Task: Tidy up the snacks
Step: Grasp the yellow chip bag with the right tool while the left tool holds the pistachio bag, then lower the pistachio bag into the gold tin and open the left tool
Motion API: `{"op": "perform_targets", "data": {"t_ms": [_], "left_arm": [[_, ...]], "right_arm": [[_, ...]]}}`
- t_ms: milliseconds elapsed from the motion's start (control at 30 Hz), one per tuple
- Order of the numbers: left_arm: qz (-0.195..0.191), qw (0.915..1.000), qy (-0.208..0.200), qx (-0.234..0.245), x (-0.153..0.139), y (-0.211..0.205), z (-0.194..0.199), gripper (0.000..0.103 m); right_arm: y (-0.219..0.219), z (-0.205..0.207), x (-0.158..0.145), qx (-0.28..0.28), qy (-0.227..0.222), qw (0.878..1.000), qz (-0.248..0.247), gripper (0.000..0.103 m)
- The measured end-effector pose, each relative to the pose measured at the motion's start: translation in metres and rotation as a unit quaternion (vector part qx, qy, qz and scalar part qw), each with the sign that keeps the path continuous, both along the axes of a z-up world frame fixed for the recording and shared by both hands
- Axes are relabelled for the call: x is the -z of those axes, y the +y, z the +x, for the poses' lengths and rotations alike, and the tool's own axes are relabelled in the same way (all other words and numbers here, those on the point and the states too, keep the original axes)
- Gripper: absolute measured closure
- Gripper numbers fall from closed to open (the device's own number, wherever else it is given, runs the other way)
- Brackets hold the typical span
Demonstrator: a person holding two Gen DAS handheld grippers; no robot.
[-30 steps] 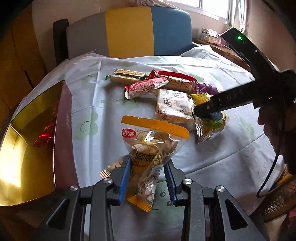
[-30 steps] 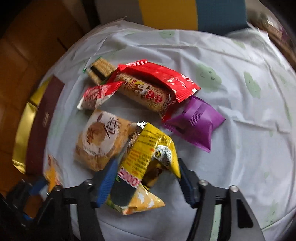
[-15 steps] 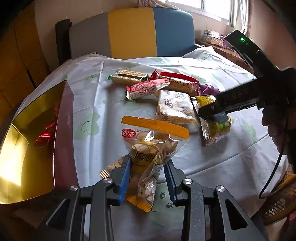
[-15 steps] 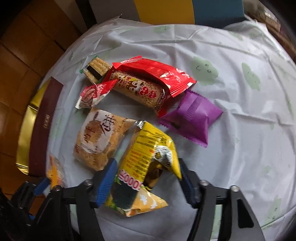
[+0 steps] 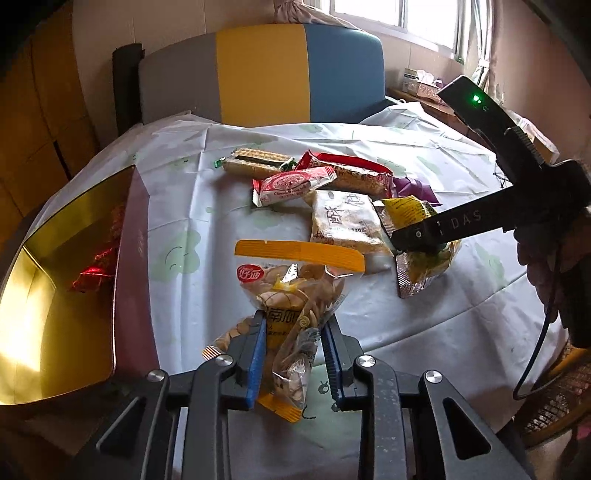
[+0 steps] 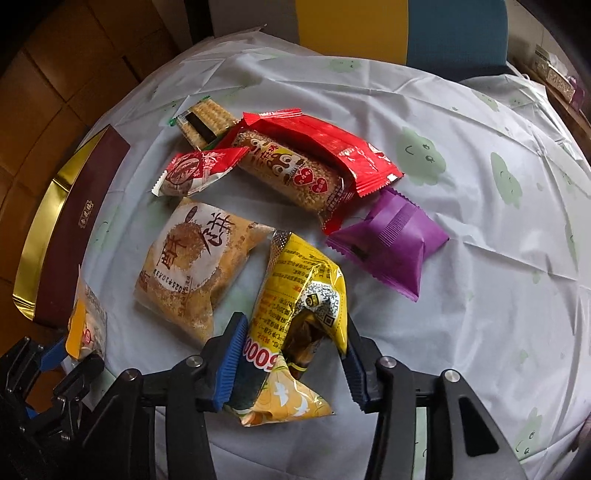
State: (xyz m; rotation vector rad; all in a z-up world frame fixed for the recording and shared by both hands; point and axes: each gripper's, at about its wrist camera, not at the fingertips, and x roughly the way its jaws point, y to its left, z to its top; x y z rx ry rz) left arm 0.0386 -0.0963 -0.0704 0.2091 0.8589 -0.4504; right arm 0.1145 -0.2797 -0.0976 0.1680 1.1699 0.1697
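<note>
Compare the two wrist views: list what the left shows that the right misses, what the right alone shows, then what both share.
Left wrist only: a red wrapper inside the gold box, and the window.

Right wrist only: the whole purple packet, and the right gripper closing with the yellow bag between its fingers.

Both: the pastry packet, the red bar packet, the cracker packet, and the left gripper closing on the orange-topped biscuit bag.

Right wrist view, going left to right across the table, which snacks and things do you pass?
Gold box → clear bag with orange strip → tan pastry packet → yellow bag between the closing right gripper jaws → purple packet.
</note>
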Motion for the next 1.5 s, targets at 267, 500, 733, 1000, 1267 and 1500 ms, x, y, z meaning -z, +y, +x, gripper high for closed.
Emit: {"op": "perform_targets", "data": {"t_ms": [267, 500, 733, 1000, 1267, 1500], "left_arm": [[-0.023, 0.9997, 0.005, -0.006, -0.008, 0.006, 0.001, 0.075], [-0.084, 0.9963, -0.006, -0.019, -0.044, 0.028, 0.000, 0.075], [-0.125, 0.9881, -0.027, -0.086, -0.082, 0.080, 0.010, 0.075], [-0.180, 0.9557, 0.007, -0.233, -0.090, 0.180, 0.034, 0.075], [-0.216, 0.9345, 0.065, -0.276, -0.055, 0.200, 0.050, 0.074], [-0.186, 0.9466, 0.115, -0.237, -0.020, 0.164, 0.067, 0.073]], "right_arm": [[0.011, -0.002, 0.001, -0.008, -0.007, 1.000, -0.020, 0.056], [0.007, 0.000, 0.001, -0.011, -0.007, 1.000, -0.019, 0.056], [0.011, -0.001, 0.001, -0.019, -0.015, 0.999, -0.034, 0.056], [0.016, -0.001, 0.001, -0.025, -0.017, 0.999, -0.045, 0.056], [0.017, -0.002, 0.000, -0.027, -0.019, 0.998, -0.047, 0.056], [0.016, -0.002, 0.001, -0.028, -0.020, 0.998, -0.047, 0.056]]}}
